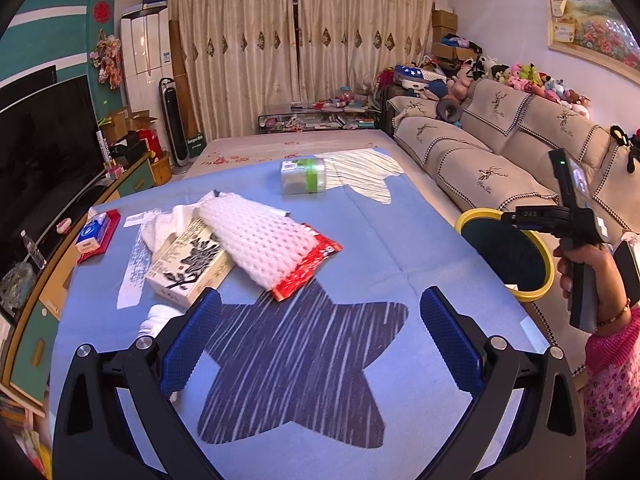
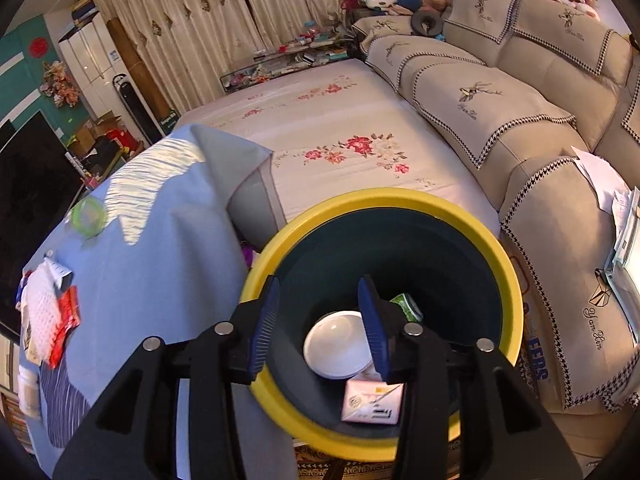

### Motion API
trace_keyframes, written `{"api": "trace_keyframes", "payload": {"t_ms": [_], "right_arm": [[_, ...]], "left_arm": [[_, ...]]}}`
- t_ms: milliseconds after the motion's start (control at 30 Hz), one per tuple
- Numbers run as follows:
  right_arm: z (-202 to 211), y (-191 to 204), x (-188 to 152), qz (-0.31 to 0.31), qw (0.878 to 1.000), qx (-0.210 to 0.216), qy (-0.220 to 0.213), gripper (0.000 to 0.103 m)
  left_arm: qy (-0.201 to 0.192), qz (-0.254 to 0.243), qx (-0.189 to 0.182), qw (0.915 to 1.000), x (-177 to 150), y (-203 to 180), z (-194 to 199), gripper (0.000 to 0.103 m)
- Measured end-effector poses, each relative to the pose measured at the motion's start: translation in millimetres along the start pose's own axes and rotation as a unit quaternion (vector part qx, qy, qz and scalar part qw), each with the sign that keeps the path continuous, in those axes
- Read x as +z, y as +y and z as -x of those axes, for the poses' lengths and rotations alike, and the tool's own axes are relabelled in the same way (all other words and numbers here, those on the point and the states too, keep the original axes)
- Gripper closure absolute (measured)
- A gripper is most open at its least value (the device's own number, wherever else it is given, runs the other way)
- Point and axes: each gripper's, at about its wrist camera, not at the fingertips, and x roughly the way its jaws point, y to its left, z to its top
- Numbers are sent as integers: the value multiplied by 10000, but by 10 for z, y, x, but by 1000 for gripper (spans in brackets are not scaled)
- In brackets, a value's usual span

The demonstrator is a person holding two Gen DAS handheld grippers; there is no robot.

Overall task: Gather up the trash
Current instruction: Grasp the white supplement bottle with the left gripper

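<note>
Blue cloth [image 1: 360, 232] with a dark star covers the counter. In the left wrist view, the left tool [image 1: 316, 340] hangs over the star with its blue pads wide apart and nothing between them. The trash lies above and to the left of it in the frame: a white foam net [image 1: 260, 236] on top of a red wrapper [image 1: 308, 268] and a printed box [image 1: 192, 264], all touching. A clear tub [image 1: 303, 175] with a green band lies well apart, in the upper middle.

In the right wrist view, the right tool [image 2: 320, 328] is released, pads apart, right above the yellow-rimmed bin [image 2: 508, 276]. Inside the bin, below the pads, lie a white bowl [image 2: 336, 346], a pink carton [image 2: 372, 402] and a green can [image 2: 406, 306].
</note>
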Motion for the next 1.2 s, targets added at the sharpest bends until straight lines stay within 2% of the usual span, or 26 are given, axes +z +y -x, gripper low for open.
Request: {"api": "trace_keyframes", "payload": {"t_ms": [367,567,800,967,1033,1200], "right_arm": [[262,431,-193,325,9991,247,-131,62],[288,572,-242,449,9986,243,-99,61],[288,708,-283,544,9981,275,-49,60],[267,737,-299,565,9980,273,1,60],[252,740,-309,562,9980,274,17,60],[236,743,-323,555,9981,279,46,59]], "left_arm": [[307,490,427,9974,-289,748,98,5],[583,761,591,9936,-374,1154,-96,5],[905,750,666,9908,-438,1325,-434,5],[1130,771,579,9889,-458,1343,-616,15],[1204,787,568,9880,-474,1353,-669,24],[1317,839,546,9862,-501,1375,-743,32]]}}
